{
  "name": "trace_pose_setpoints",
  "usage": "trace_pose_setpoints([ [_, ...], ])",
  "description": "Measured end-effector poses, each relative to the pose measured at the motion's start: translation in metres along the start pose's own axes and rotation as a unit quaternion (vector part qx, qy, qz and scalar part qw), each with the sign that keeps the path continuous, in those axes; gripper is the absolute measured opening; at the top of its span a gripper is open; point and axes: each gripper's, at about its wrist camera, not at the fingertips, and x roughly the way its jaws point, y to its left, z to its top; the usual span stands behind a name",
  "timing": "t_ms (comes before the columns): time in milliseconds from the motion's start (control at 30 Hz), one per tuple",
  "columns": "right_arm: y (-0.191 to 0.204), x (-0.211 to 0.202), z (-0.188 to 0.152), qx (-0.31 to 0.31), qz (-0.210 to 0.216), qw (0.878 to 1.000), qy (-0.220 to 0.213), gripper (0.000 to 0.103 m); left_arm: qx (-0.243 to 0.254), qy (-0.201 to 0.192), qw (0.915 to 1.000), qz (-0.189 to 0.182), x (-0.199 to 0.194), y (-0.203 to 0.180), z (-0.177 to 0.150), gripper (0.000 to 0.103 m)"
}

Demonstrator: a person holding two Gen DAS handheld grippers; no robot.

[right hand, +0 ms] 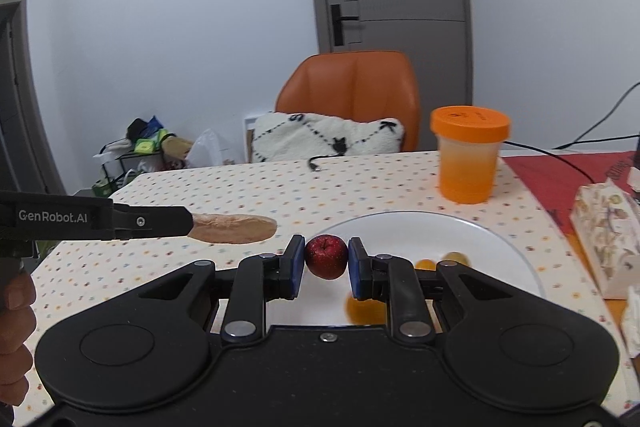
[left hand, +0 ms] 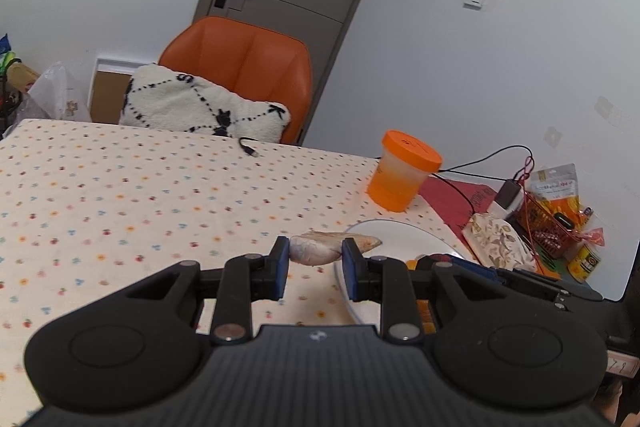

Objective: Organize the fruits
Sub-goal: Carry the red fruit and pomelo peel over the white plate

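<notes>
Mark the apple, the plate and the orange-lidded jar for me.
apple [right hand: 326, 255], right wrist view, its front face between the fingers
plate [right hand: 492, 239], right wrist view, bare far rim
jar [right hand: 469, 163], right wrist view, its translucent wall

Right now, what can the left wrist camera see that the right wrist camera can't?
Only the left wrist view shows the red wire basket of packets at the table's far right, and the pale elongated fruit gripped between the left hand-held gripper pads.

Only the right wrist view shows the small red apple clamped in the right hand-held gripper, orange fruit on the plate, and the black rack of bags on the floor.

Both show the white plate, orange-lidded jar, orange chair and pillow.
</notes>
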Motion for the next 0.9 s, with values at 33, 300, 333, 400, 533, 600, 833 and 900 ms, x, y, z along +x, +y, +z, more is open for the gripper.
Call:
trace_pose_setpoints([
  [33,-0.003,-0.001,0.0,0.002,-0.003,1.0,-0.001,0.022,0.001,0.001,1.0,-0.002,0.002,-0.002,0.0,0.026],
  [300,-0.033,-0.009,-0.003,0.02,-0.027,0.999,-0.006,0.022,0.005,0.009,0.9999,-0.006,0.017,-0.019,-0.004,0.026],
  [333,-0.036,-0.009,-0.004,0.021,-0.03,0.999,-0.006,0.022,0.004,0.01,0.9999,-0.006,0.019,-0.02,-0.005,0.026],
  [400,-0.042,-0.011,-0.005,0.024,-0.036,0.999,-0.007,0.022,0.004,0.012,0.9999,-0.004,0.024,-0.024,-0.006,0.026],
  [533,-0.055,-0.013,-0.008,0.031,-0.047,0.998,-0.007,0.022,0.003,0.018,0.9998,-0.002,0.033,-0.031,-0.008,0.026],
  [600,-0.062,-0.014,-0.01,0.036,-0.05,0.998,-0.006,0.022,0.003,0.018,0.9998,0.0,0.037,-0.035,-0.01,0.026],
  [833,-0.079,-0.013,-0.017,0.051,-0.057,0.997,-0.003,0.022,0.001,0.018,0.9996,0.021,0.052,-0.045,-0.016,0.026],
  [900,-0.082,-0.012,-0.019,0.055,-0.058,0.997,-0.001,0.022,-0.003,0.021,0.9994,0.028,0.056,-0.047,-0.018,0.026],
])
